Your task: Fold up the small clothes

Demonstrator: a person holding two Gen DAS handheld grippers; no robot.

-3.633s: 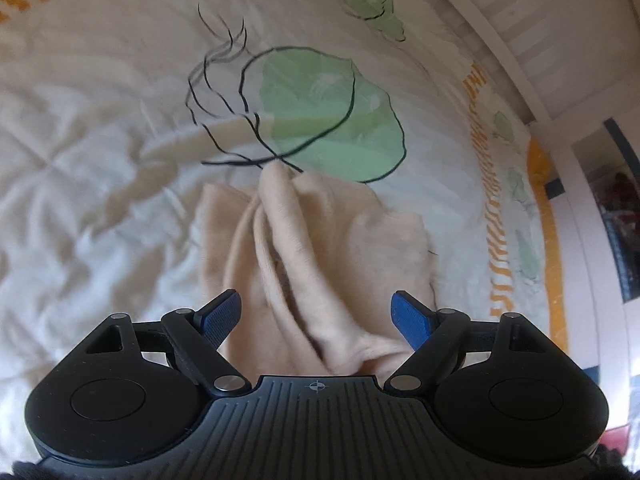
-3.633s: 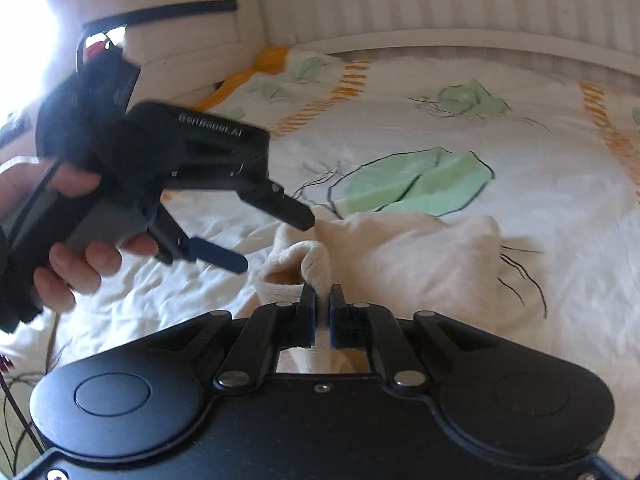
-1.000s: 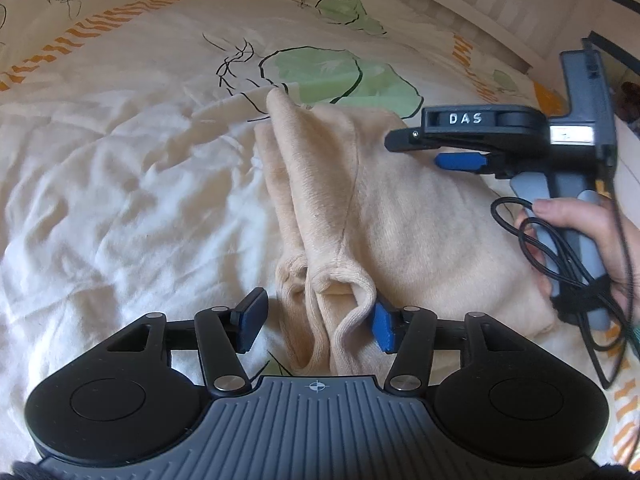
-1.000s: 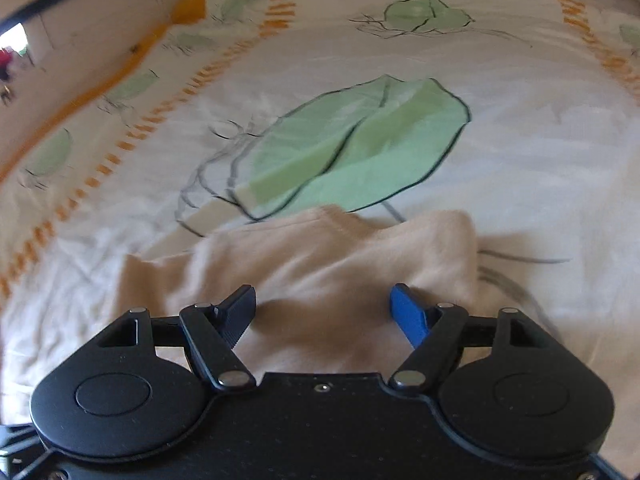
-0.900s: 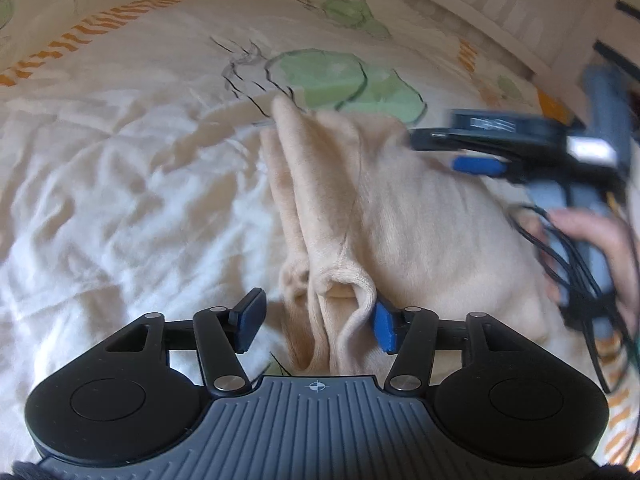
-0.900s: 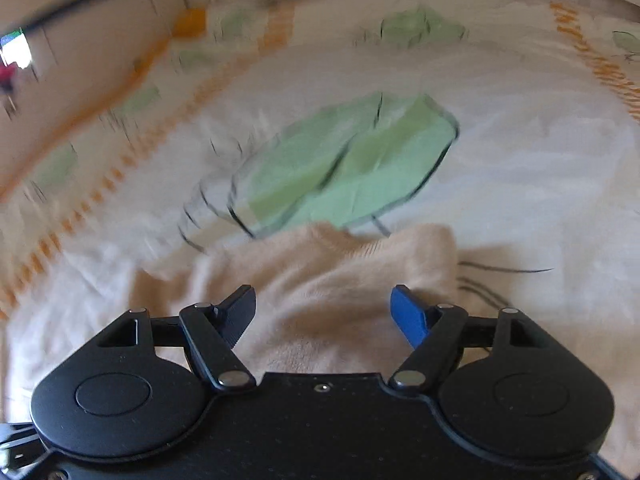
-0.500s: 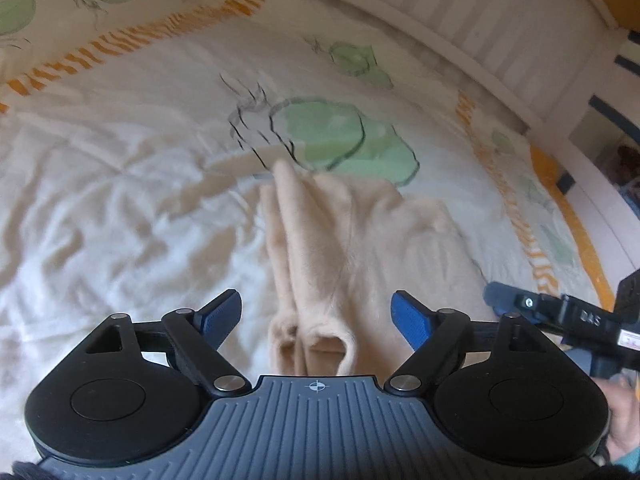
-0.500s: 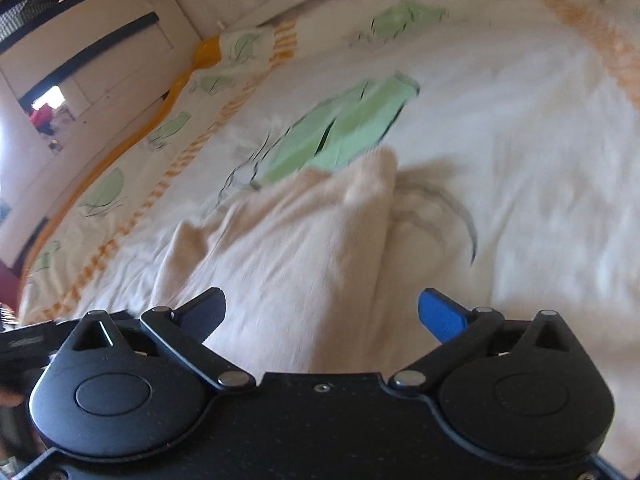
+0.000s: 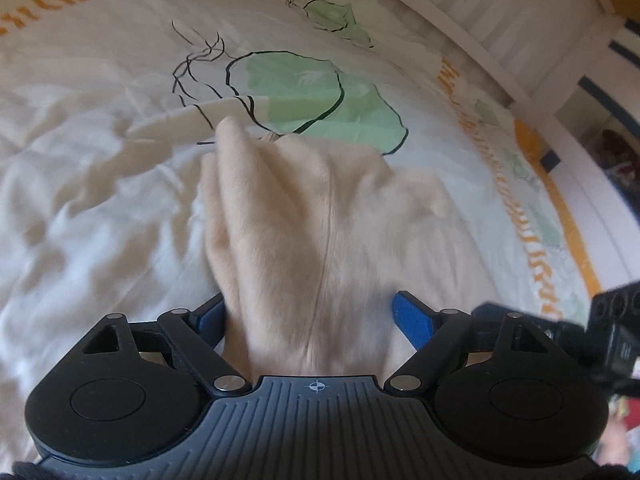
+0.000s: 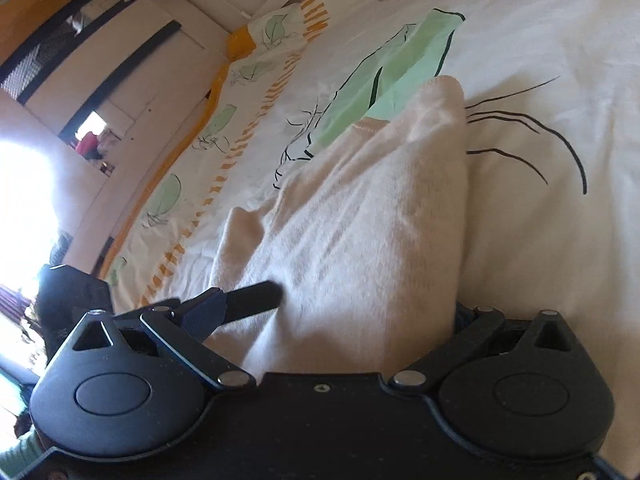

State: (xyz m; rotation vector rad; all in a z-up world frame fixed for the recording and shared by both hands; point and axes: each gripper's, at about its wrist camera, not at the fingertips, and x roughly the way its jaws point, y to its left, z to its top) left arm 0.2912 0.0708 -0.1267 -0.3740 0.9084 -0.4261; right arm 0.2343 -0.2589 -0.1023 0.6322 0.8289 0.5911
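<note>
a small tan top (image 9: 320, 216) is seen lying on the bed cover (image 9: 80, 208), just below the big green leaf (image 9: 316, 96) drawn on it. the top is bunched up, with one soft point sticking up near the leaf and a seam running down the middle. no neat fold can be seen yet, so most of the job looks left to do.

the left gripper (image 9: 310, 314) is held low at the end of the top far from the leaf. its jaws are spread wide, with cloth lying between them, and nothing is pinched.

the right gripper (image 10: 336, 312) is at that same end, far from the leaf. its jaws are wide apart too, and the cloth bulges up between them. its right finger is mostly hidden by cloth. nothing is gripped.

it is judged that an edge must first be grabbed, then the top laid flat and folded over.
</note>
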